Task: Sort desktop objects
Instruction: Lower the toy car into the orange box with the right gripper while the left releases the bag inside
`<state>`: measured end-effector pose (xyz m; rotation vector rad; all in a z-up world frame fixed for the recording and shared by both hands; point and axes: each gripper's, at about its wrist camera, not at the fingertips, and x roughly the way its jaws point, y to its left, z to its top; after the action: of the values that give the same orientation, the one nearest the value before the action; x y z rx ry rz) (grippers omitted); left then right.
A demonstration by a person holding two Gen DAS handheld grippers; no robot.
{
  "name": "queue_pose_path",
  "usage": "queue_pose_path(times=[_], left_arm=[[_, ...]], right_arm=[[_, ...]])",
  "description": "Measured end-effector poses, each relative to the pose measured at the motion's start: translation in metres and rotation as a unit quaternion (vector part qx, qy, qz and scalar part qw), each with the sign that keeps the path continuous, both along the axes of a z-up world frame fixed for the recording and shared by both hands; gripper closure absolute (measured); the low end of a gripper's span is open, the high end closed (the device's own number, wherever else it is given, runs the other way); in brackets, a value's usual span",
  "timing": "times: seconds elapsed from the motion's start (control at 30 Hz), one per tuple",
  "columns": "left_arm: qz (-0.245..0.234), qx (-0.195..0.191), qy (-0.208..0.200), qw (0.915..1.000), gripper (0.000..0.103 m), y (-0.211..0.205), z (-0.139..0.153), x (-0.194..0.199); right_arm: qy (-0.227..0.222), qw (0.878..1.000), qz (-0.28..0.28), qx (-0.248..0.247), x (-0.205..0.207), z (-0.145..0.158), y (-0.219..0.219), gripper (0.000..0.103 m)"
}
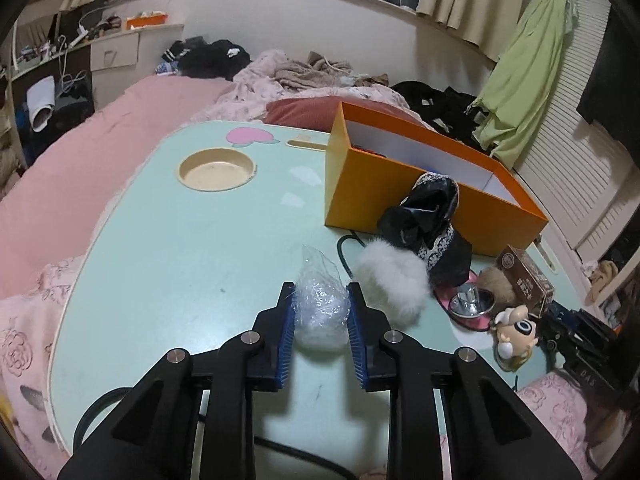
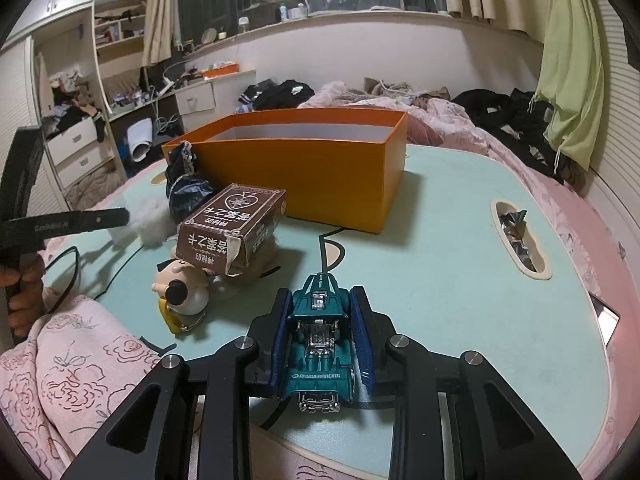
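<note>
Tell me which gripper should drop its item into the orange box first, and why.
Probably the right. The right gripper is shut on the teal toy car, with bare table between it and the orange box. The left gripper grips the clear plastic bag, with a white fluffy ball and black bag alongside its way.

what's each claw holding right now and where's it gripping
The left claw pinches a crumpled clear plastic bag across its lower sides. The right claw clamps a teal toy car by its two flanks.
</note>
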<state>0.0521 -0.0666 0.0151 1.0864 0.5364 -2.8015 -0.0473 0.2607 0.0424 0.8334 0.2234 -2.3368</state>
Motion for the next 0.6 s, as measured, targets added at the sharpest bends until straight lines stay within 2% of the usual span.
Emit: queue_pose_path(times=[0.3, 0.43, 0.6], left_arm=[[-0.016, -0.004, 0.047, 0.9987, 0.078, 0.006, 0.024, 0.014], [-0.030, -0.006, 0.071, 0.9971, 0.078, 0.012, 0.042, 0.012], [-0.046, -0.010, 0.099, 0.9939, 0.078, 0.019, 0.067, -0.005]], right_arm=[[0.016, 0.999, -0.021, -0.040, 0.001, 0.015, 0.014, 0.076], [0.017, 0.997, -0.009, -0.078, -0.003, 0.036, 0.013, 0.076], [0.044, 0.995, 0.007, -0.088, -0.016, 0.065, -0.003, 0.076]])
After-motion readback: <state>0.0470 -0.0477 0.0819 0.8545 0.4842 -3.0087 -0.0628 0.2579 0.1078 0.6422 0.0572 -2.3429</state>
